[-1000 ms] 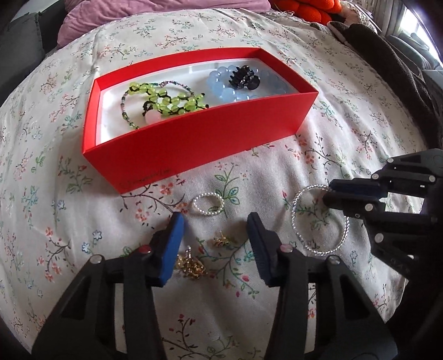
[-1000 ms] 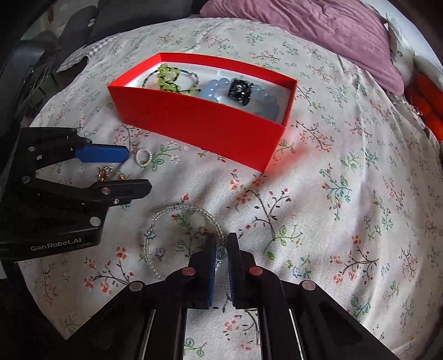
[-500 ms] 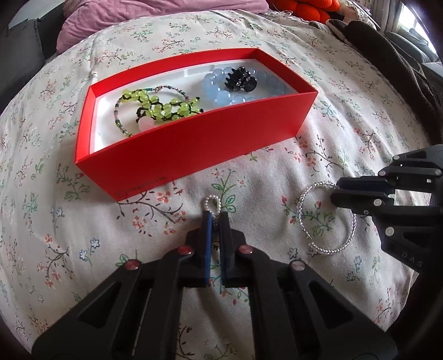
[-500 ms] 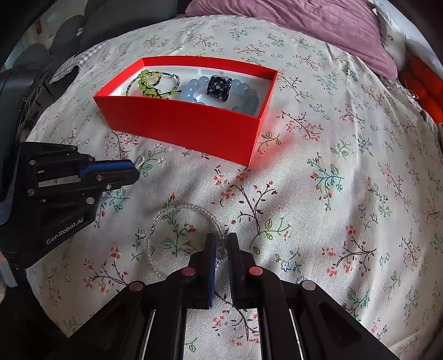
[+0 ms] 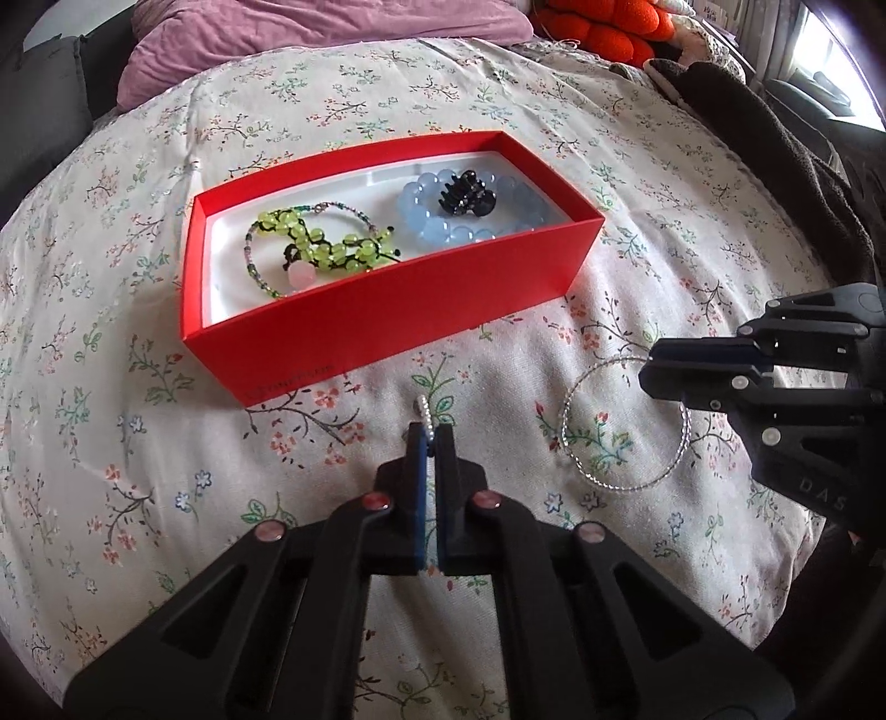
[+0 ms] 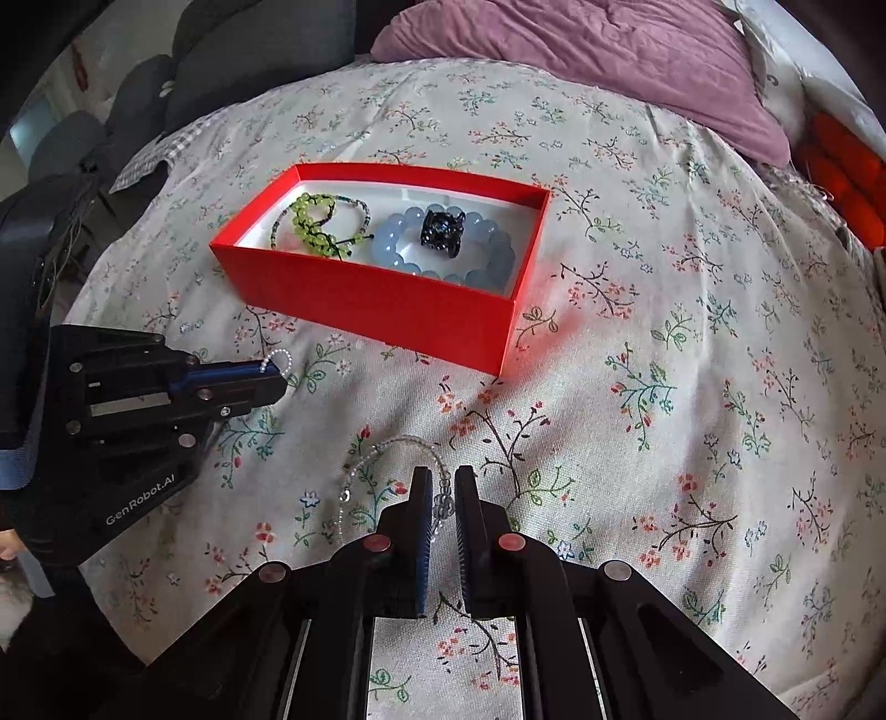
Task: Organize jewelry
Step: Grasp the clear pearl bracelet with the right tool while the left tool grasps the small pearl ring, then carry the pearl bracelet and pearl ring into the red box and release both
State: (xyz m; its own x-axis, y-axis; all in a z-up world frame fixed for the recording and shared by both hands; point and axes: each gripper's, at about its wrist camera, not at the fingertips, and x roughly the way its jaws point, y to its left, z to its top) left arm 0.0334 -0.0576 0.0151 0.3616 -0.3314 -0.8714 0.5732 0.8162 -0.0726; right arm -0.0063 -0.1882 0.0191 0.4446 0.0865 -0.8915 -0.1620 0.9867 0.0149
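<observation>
Between bed and box, left gripper (image 5: pixel 430 437) newly clamped on pearl ring (image 5: pixel 424 407)

Soft daylight from a window, faint shadows, sharp centre, fisheye-bent dark corners.

One box (image 5: pixel 387 310) — five bracelets (image 5: pixel 626 426), one clip (image 5: pixel 465 194).

Box (image 5: pixel 387 302) sits mid-bedspread (image 5: pixel 637 166). Inside: green beads (image 5: pixel 321 246) at left, blue beads (image 5: pixel 437 221) at right w/ clip (image 5: pixel 465 194) on top. Pillow (image 5: pixel 277 39) behind box, at far edge. In front of box: small ring (image 5: pixel 424 407) btwn tips of left gripper (image 5: pixel 431 437); to its right, bracelet (image 5: pixel 626 423) on the cloth, its near side btwn tips of right gripper (image 6: pixel 443 487).
</observation>
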